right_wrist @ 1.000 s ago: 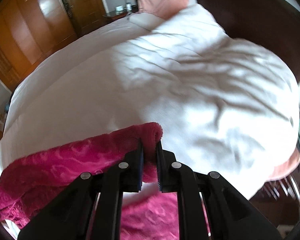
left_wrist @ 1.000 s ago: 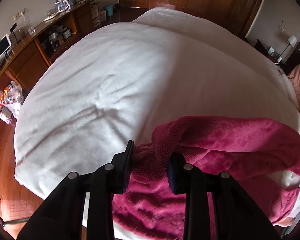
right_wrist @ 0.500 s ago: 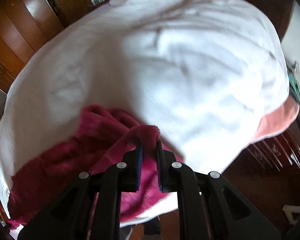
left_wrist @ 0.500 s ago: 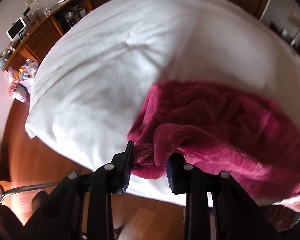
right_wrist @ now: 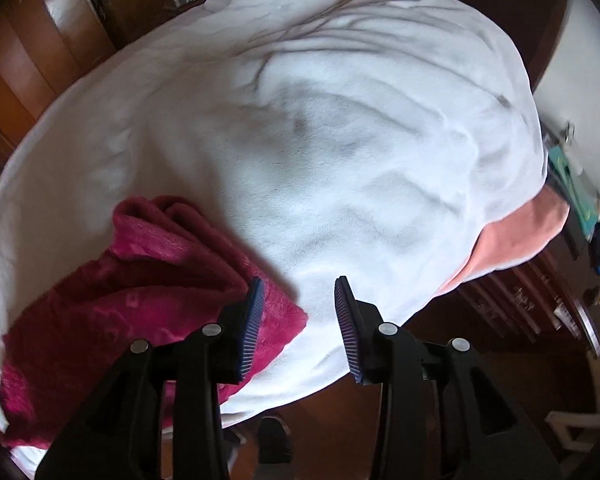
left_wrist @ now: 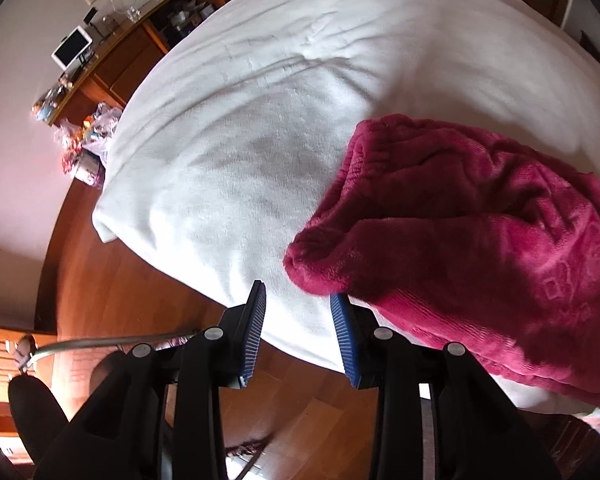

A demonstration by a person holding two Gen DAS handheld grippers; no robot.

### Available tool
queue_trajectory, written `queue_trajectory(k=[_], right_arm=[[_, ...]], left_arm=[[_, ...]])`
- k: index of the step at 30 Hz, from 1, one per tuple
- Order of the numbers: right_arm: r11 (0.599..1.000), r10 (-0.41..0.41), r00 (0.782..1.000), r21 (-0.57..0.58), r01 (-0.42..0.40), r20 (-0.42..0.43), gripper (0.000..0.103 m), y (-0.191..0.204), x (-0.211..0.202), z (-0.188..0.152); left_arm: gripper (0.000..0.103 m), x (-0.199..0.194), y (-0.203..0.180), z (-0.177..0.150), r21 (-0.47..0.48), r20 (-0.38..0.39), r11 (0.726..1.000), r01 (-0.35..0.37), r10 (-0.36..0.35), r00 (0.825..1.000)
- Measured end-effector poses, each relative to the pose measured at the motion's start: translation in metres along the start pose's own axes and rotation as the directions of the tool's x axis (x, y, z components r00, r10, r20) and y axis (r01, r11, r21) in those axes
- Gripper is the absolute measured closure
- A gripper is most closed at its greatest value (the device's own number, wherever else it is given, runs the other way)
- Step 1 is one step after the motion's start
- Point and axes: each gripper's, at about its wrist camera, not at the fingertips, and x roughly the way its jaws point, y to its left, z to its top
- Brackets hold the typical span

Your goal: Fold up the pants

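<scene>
Tongs first, nearest the lens: the left tongs (left_wrist: 298, 300) stand parted, blue ribbed pads bare, nothing between them but white cover showing through the gap. Their jaws have just been opening, and the fluffy magenta fleece pants (left_wrist: 480, 232) lie free; one folded corner sits just above the right-hand pad. In the right wrist view it is the same: the right tongs (right_wrist: 298, 292) have just been opening too, jaws apart and empty, the pants' near corner (right_wrist: 172, 288) lying under and beside the left-hand pad, whether touching it I cannot tell.

The pants rest in a doubled-over heap at the bed's near edge, on the white quilted bed cover (left_wrist: 300, 100), with creases and soft folds across the top layer. Below that edge there is brown wooden floor (left_wrist: 112, 280).

Further off, a peach-pink blanket (right_wrist: 516, 236) pokes out from under the cover at the bed's right corner. Further still, along the wall past the bed's left side, stands a long wooden counter (left_wrist: 116, 60) with a small white-framed screen (left_wrist: 72, 51) on it. Dark wooden wardrobe doors (right_wrist: 32, 40) stand beyond the bed's left side in the right wrist view.
</scene>
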Motion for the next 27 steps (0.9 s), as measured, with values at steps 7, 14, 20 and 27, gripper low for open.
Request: queue_trajectory(k=[7, 14, 20, 27], right_arm=[[0.910, 0.353, 0.932, 0.263, -0.320, -0.087, 0.066, -0.006, 0.013, -0.022], [0.859, 0.441, 0.887, 0.351, -0.374, -0.134, 0.054, 0.013, 0.049, -0.029], [0.860, 0.423, 0.895, 0.375, -0.347, -0.142, 0.053, 0.022, 0.066, -0.020], [0.906, 0.366, 0.908, 0.298, -0.299, -0.204, 0.095, 0.032, 0.063, -0.017]], left_arm=[[0.067, -0.007, -0.001, -0.014, -0.179, -0.026, 0.967, 0.182, -0.190, 0.981], [0.042, 0.001, -0.012, -0.030, -0.292, -0.043, 0.914, 0.281, -0.306, 0.951], [0.034, 0.023, -0.027, -0.034, -0.366, -0.068, 0.876, 0.313, -0.361, 0.930], [0.034, 0.057, -0.049, -0.030, -0.397, -0.141, 0.885, 0.245, -0.323, 0.936]])
